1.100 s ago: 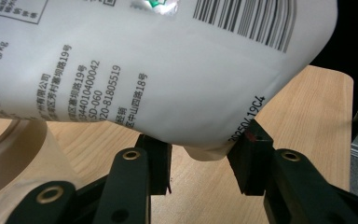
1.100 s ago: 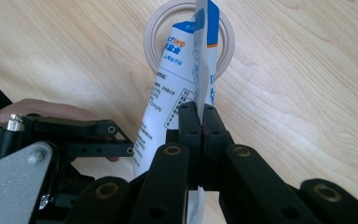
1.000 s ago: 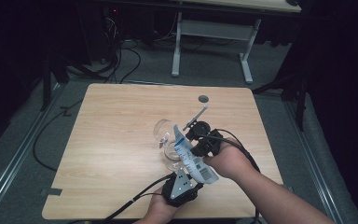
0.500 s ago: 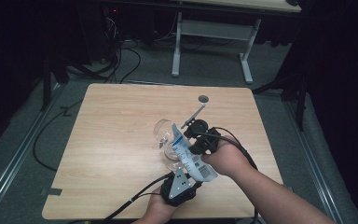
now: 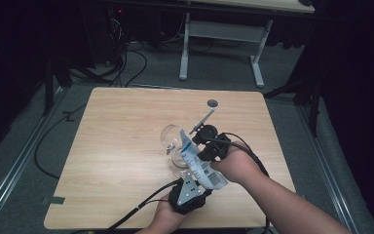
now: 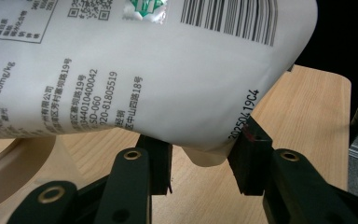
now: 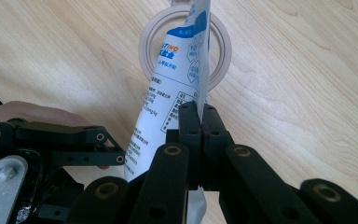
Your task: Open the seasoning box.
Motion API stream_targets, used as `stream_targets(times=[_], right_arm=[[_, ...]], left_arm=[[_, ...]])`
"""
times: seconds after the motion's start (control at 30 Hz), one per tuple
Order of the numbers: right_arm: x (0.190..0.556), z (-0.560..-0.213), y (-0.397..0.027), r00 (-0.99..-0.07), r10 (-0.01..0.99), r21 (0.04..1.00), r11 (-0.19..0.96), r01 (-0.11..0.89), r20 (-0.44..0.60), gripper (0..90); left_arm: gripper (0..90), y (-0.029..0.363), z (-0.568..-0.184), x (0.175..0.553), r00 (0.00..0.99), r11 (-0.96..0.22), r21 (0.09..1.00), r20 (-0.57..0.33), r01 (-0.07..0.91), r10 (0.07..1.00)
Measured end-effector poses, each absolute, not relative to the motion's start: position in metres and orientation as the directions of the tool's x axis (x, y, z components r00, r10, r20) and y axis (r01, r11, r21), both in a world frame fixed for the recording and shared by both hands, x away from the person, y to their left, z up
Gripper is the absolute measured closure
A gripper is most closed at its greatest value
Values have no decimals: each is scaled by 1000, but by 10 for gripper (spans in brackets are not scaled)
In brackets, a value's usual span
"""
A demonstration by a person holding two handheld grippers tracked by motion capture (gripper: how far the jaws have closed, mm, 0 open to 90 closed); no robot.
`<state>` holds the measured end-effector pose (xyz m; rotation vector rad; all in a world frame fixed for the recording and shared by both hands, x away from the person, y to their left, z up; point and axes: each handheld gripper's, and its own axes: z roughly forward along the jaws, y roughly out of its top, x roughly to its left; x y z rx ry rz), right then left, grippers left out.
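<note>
A white and blue printed pouch point(image 5: 197, 163) hangs tilted over a clear glass jar point(image 5: 171, 141) near the table's middle. In the right gripper view the pouch point(image 7: 177, 70) points its top down at the jar's cream ring mouth point(image 7: 147, 46). My right gripper point(image 7: 199, 109) is shut on the pouch's thin side seam; from above, this right gripper point(image 5: 194, 146) sits just right of the jar. My left gripper point(image 6: 203, 156) has the pouch's barcoded bottom end point(image 6: 168, 74) squeezed between its jaws, and from above the left gripper point(image 5: 200, 179) is nearest the front edge.
A small grey disc point(image 5: 213, 103) lies on the wooden table point(image 5: 117, 126) behind the jar. Cables trail from both grippers off the front edge. A white table frame point(image 5: 224, 34) and floor cables lie beyond the far edge.
</note>
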<state>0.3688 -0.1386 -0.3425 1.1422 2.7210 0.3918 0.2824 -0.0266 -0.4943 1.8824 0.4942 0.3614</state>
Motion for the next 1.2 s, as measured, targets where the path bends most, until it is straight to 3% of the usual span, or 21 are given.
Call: stream_targets(times=[1.2], right_arm=[[373,-336,-133,-704,709,306,680,666,-44,900]], left_arm=[[630,-27,-487,285,869,-280,944,-11,172,495]])
